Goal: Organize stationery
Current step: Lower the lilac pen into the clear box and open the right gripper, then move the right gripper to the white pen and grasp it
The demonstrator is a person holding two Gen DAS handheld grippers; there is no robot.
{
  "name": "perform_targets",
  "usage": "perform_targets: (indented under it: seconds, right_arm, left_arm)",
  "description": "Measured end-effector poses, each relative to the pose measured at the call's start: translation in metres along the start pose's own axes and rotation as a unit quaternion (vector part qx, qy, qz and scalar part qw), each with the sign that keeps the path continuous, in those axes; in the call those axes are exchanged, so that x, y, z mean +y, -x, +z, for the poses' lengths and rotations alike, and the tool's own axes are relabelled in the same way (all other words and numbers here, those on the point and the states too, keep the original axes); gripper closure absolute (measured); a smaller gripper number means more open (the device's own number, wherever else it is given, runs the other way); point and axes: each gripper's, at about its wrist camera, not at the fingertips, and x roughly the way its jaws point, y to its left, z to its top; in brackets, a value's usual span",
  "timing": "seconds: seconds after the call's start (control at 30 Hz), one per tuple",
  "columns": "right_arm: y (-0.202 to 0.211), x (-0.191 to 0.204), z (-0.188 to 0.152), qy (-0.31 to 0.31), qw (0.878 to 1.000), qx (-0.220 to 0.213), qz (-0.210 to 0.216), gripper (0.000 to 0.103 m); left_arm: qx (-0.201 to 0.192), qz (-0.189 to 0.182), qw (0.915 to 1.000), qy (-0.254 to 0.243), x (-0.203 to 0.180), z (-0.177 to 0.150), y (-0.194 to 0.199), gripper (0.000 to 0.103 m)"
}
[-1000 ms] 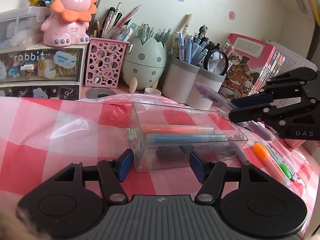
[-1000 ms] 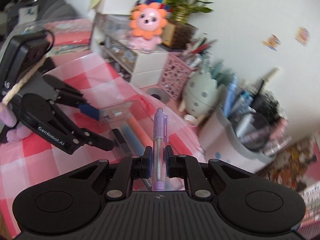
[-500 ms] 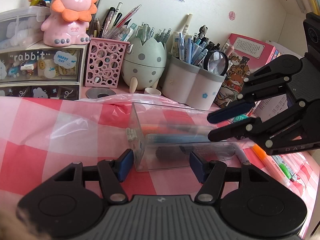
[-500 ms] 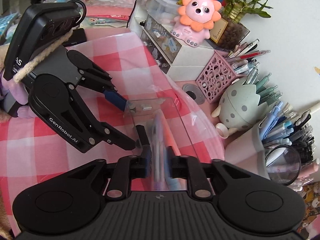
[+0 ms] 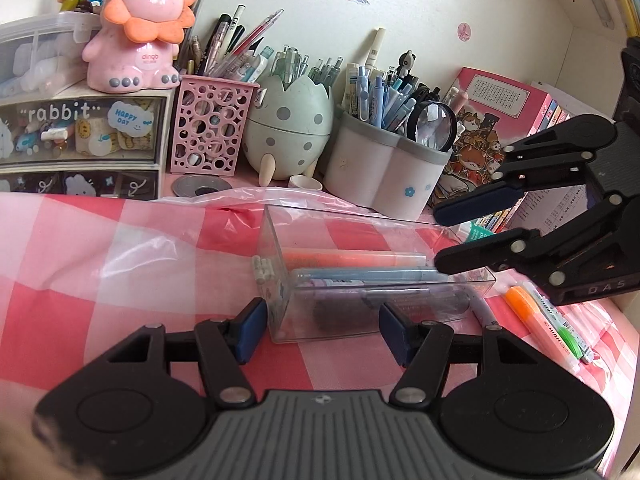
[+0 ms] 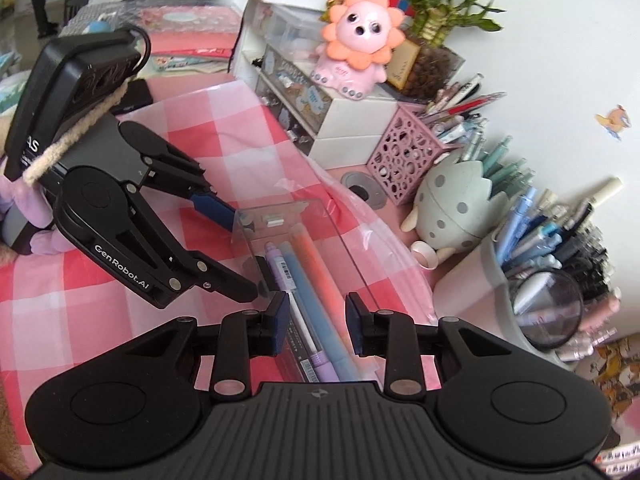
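A pink-and-white checked tablecloth [image 5: 80,280] covers the desk, a clear plastic sheet [image 5: 132,248] lying over its far part. At 12 o'clock along the wall stand a drawer unit [image 5: 80,140] marked "rabbit" with a pink lion figure [image 5: 140,28] on top, a pink perforated pen holder [image 5: 210,128], an egg-shaped holder [image 5: 288,128] and a grey double cup [image 5: 384,176] packed with pens; books [image 5: 500,120] lean at 2 o'clock.

At the centre of the left wrist view lies a clear plastic box [image 5: 280,280], open side up. The left gripper [image 5: 322,330], at 6 o'clock, grips the box's near end, its blue pads pressed on the two side walls. The right gripper [image 6: 316,322] hangs over the box's other end, seen at 3 o'clock in the left view; its jaws have just been opening and now stand narrowly apart, the pads clear of the pens lying below them in the box.

Inside lie an orange highlighter [image 5: 352,258], a blue pen [image 5: 360,274] and, nearest the left gripper's side, a purple pen [image 6: 286,276] beside a dark marker [image 5: 340,312]. Loose on the cloth at 4 o'clock rest an orange highlighter [image 5: 532,320] and a green one [image 5: 568,338], just beside each other.
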Motion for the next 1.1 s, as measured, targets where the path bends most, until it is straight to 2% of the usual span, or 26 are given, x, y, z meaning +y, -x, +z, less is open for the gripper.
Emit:
perform_targets:
  seconds: [0.5,0.57,0.77,0.97,1.1]
  right_arm:
    - [0.035,0.0,-0.028,-0.089,0.993,-0.034,-0.068,0.053]
    - [0.038,0.001,-0.033,-0.119,0.989,-0.039,-0.075,0.045]
    - [0.038,0.0,-0.052,-0.23,0.969,-0.021,-0.087,0.037]
    - [0.034,0.011,-0.065,-0.272,0.957,-0.013,-0.095,0.028]
    - [0.031,0.018,-0.07,-0.293,0.95,-0.006,-0.103,0.027]
  left_arm:
    - [0.0,0.0,1.0,0.0,0.0,0.0,0.0,0.067]
    - [0.0,0.0,1.0,0.0,0.0,0.0,0.0,0.067]
    - [0.0,0.0,1.0,0.0,0.0,0.0,0.0,0.067]
    - [0.0,0.0,1.0,0.0,0.0,0.0,0.0,0.067]
    - [0.0,0.0,1.0,0.0,0.0,0.0,0.0,0.067]
